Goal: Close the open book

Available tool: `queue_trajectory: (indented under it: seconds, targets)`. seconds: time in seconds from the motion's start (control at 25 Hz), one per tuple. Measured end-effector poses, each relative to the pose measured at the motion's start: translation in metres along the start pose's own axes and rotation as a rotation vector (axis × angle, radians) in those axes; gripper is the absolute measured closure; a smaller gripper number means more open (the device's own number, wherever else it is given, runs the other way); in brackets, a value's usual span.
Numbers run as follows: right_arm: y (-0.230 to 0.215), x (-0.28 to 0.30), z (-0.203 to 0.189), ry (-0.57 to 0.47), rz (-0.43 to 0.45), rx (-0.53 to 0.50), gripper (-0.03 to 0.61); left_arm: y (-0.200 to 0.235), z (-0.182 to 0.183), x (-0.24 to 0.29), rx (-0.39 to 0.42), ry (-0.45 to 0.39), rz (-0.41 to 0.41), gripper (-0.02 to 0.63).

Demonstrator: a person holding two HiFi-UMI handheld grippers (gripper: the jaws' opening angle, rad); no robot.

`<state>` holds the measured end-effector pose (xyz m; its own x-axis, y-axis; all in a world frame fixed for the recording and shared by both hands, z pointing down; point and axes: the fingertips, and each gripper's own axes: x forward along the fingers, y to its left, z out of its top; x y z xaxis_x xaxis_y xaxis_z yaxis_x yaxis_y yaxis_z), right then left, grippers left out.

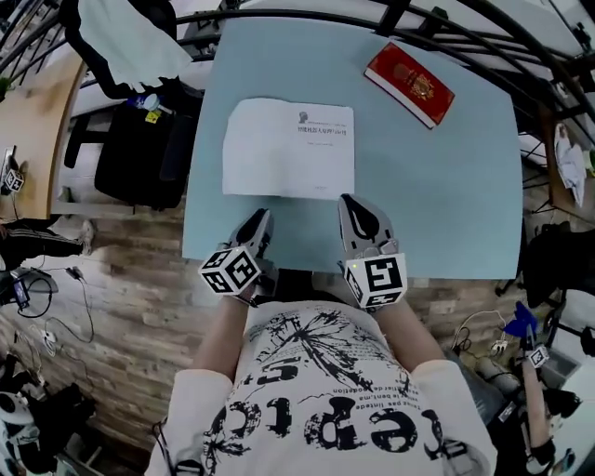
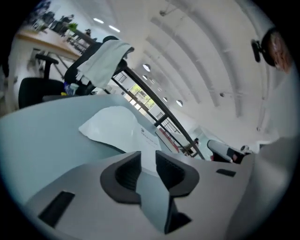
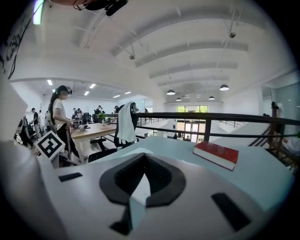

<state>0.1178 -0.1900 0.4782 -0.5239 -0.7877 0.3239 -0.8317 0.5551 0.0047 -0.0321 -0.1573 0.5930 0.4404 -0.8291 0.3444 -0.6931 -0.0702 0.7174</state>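
Top-down on the pale blue table (image 1: 446, 186): the white book (image 1: 288, 147) lies flat in the middle of it, a little left of centre, with a small block of print near its upper right corner. It looks closed with the cover up, though from this height I can't swear that it isn't a bare page.

Up in the upper right of the frame a red book (image 1: 409, 84) sits at an angle, closed, well apart from the white one.

Both tools are low in the frame at the table's near edge, just below the white book and not touching it. The left gripper (image 1: 260, 221) points up toward the book's lower edge. In its own view the dark pads stand slightly apart with only the table surface showing in the gap, so it is released and empty. The right gripper (image 1: 353, 209) points at the book's lower right corner. Its own view shows the tips meeting at the front: clenched on nothing.

Their marker cubes (image 1: 231, 270) hang just off the table edge, over the person's white printed T-shirt (image 1: 325, 400).

At far left, a black chair (image 1: 139, 149) stands beside the table with a white cloth (image 1: 121, 37) draped over it. A dark railing (image 1: 446, 28) runs along the table's far side.
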Motion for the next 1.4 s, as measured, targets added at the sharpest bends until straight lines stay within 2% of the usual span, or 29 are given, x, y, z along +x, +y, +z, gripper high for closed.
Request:
queue_trajectory:
  seconds: [0.04, 0.16, 0.36, 0.52, 0.64, 0.72, 0.88, 1.04, 1.12, 1.28, 1.4]
  targets:
    - [-0.003, 0.006, 0.0, 0.002, 0.013, -0.005, 0.566, 0.007, 0.0, 0.005, -0.065, -0.013, 0.0, 0.491]
    - [-0.011, 0.022, -0.003, 0.015, 0.037, -0.012, 0.566, 0.024, 0.002, 0.021, -0.221, -0.048, 0.001, 0.414]
    - [-0.018, 0.038, -0.008, 0.038, 0.081, -0.039, 0.566, 0.046, 0.006, 0.035, -0.401, -0.116, 0.024, 0.397]
    - [-0.027, 0.046, -0.005, 0.038, 0.088, -0.041, 0.566, 0.056, 0.003, 0.047, -0.537, -0.134, 0.017, 0.397]
    - [-0.027, 0.049, -0.004, 0.036, 0.095, -0.041, 0.566, 0.071, 0.006, 0.049, -0.673, -0.2, 0.03, 0.398]
    - [-0.026, 0.049, -0.004, 0.038, 0.104, -0.041, 0.566, 0.081, 0.01, 0.046, -0.756, -0.263, 0.045, 0.41]
    - [-0.031, 0.045, -0.006, 0.047, 0.109, -0.043, 0.566, 0.088, 0.014, 0.042, -0.846, -0.331, 0.069, 0.565]
    - [-0.035, 0.039, -0.003, 0.043, 0.109, -0.044, 0.566, 0.081, 0.018, 0.038, -0.842, -0.35, 0.048, 0.584]
    - [-0.038, 0.035, -0.003, 0.043, 0.11, -0.046, 0.566, 0.072, 0.021, 0.037, -0.812, -0.358, 0.033, 0.589]
    - [-0.045, 0.024, -0.005, 0.045, 0.099, -0.043, 0.566, 0.046, 0.028, 0.035, -0.642, -0.305, 0.027, 0.593]
    - [-0.05, 0.015, -0.006, 0.044, 0.09, -0.035, 0.566, 0.023, 0.032, 0.038, -0.431, -0.238, 0.047, 0.594]
